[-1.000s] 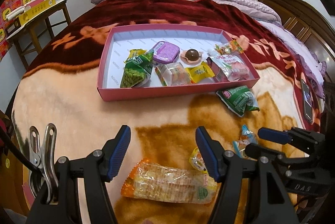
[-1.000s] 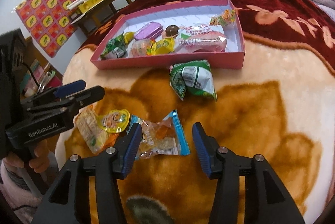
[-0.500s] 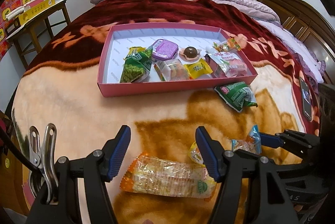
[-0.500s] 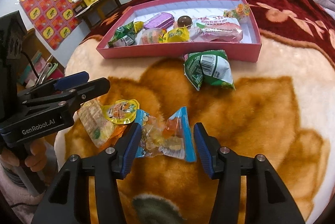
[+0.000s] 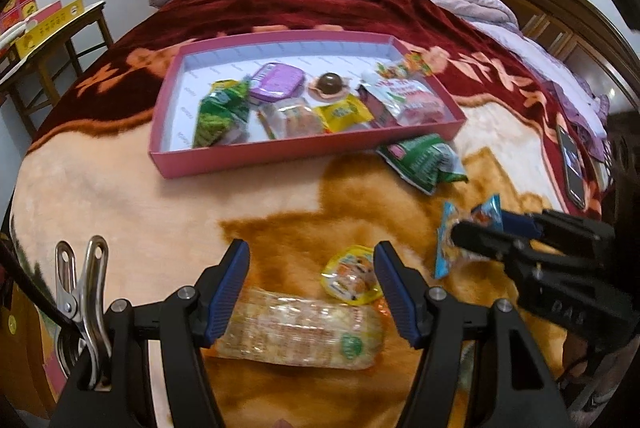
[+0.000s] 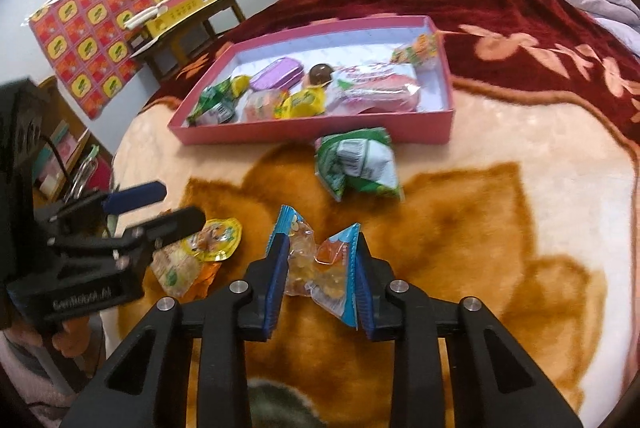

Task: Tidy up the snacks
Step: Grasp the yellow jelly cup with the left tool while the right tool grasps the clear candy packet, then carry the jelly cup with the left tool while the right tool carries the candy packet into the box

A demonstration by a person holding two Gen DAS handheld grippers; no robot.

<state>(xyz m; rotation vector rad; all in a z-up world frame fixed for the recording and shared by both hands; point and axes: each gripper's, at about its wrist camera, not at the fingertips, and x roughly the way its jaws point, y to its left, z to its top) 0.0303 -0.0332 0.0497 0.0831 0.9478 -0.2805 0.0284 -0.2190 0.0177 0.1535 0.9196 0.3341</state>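
Right wrist view: right gripper (image 6: 322, 270) jaws closing on the blue-edged candy packet (image 6: 320, 264), which sits between the pads, both touching its crumpled ends. Left gripper (image 5: 312, 288) stands half open, holding nothing, above the long cracker pack (image 5: 298, 338) and just beside the yellow jelly cup (image 5: 350, 276). Green snack bag (image 6: 358, 163) lies on the blanket (image 6: 500, 228) just in front of the pink tray (image 6: 320, 131), between the held packet and the tray. Tray already carries about 7 snacks, crowded toward its near wall. Phone (image 5: 572, 163) lies at the far right, metal clip (image 5: 82, 292) on the left gripper's side.
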